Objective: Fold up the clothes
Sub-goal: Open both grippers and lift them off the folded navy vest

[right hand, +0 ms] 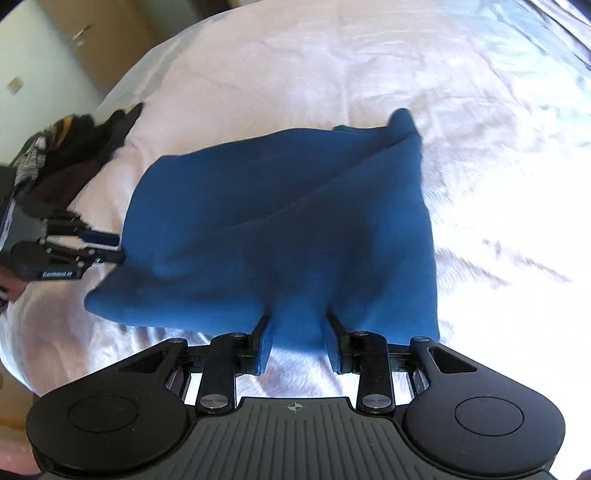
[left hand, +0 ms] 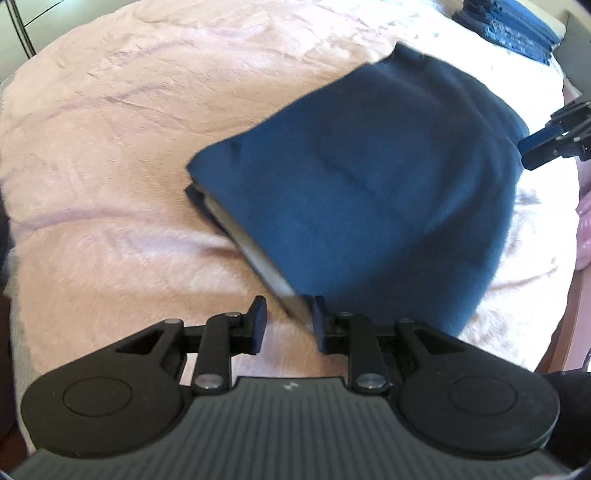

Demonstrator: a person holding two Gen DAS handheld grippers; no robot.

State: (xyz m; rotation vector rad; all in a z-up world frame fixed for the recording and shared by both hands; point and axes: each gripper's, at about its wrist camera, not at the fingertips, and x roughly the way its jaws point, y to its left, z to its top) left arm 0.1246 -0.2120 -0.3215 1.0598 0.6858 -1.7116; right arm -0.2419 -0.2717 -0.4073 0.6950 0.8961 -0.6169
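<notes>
Both grippers, left [left hand: 290,321], right [right hand: 299,341], parted; folded blue garment [right hand: 280,229], grey lining exposed.

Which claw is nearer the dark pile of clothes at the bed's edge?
Left. The left claw sits at the blue garment's edge just below the dark pile; the right claw is at the opposite edge.

Bed with pale pink fuzzy blanket [left hand: 110,147] — folded blue garment [left hand: 369,192], dark clothes pile [right hand: 77,147] at its edge

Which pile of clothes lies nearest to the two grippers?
The folded blue garment, flat on the pink bedspread between both grippers. The dark heap and the stacked dark clothes lie farther off at the bed's edges.
</notes>
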